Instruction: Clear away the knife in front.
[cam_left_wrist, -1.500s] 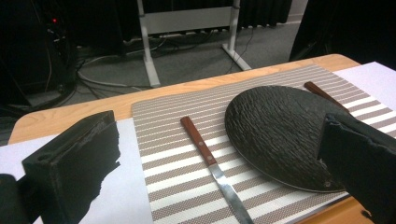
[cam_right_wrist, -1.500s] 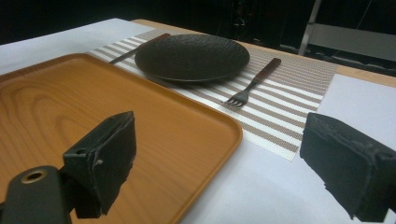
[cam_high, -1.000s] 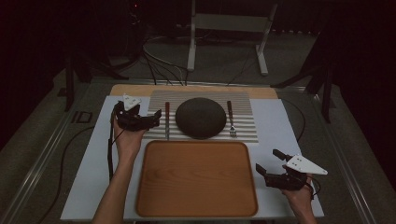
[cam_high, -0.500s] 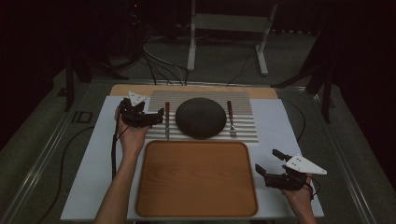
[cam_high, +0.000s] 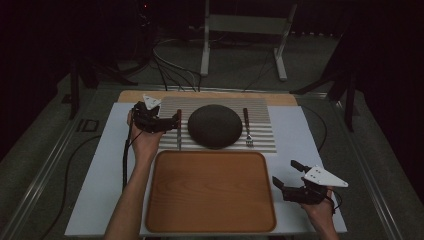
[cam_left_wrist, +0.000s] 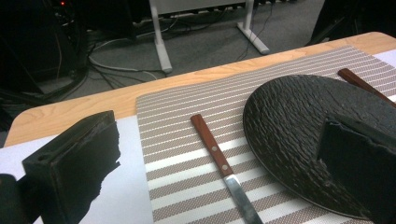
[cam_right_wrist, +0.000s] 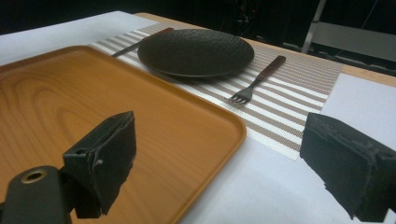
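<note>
High view: the left gripper (cam_high: 167, 121), jaws spread wide and holding nothing, hangs just beside the knife (cam_high: 178, 130), which lies on the striped placemat (cam_high: 260, 127) left of the dark plate (cam_high: 215, 126). The step in hand appears to be the reach for the knife; next the jaws would need to lower astride its wooden handle (cam_left_wrist: 211, 145) and close. Room is tight on the plate side, where the rim lies close to the knife, and open on the other. The right gripper (cam_high: 289, 180), likewise wide open and empty, waits right of the wooden tray (cam_high: 165, 210), well apart from the plate. The fork (cam_high: 247, 127) lies right of the plate.
</note>
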